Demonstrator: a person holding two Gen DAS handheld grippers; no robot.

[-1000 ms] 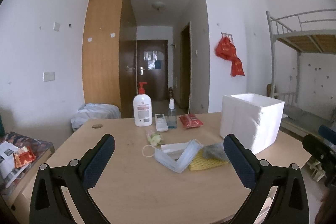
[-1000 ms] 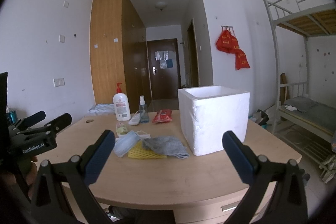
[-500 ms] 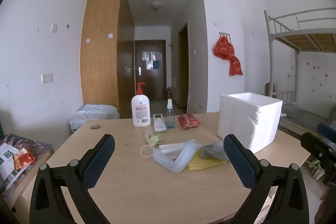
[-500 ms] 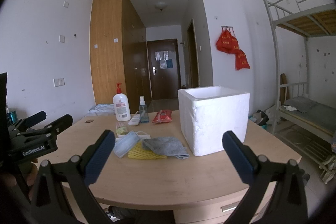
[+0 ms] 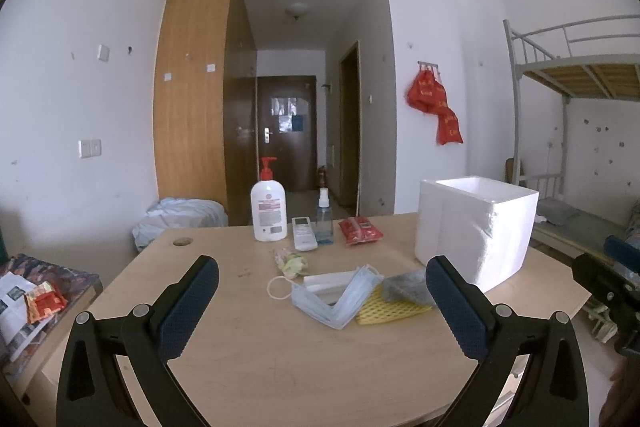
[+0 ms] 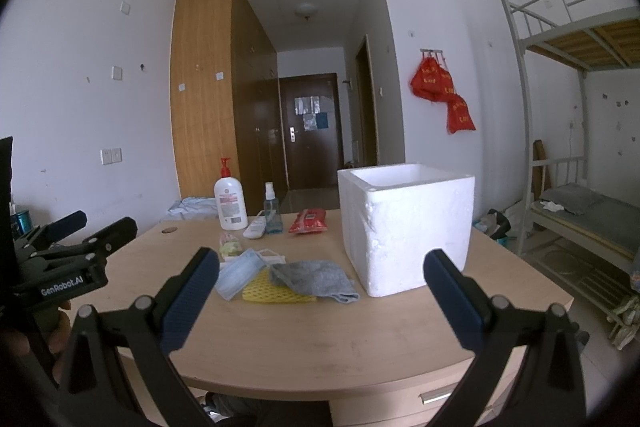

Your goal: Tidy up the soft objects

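Left gripper point(image 5: 322, 301) and right gripper point(image 6: 320, 297): both spread, holding nothing | crumpled grey cloth point(image 6: 316, 279) lies on yellow mesh pad point(image 6: 272, 293), just beside white foam box point(image 6: 408, 227) | limp, light; pinch a raised fold.

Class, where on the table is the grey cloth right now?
In the right wrist view the grey cloth lies mid-table, just left of the foam box, overlapping the yellow mesh beside the blue mask.
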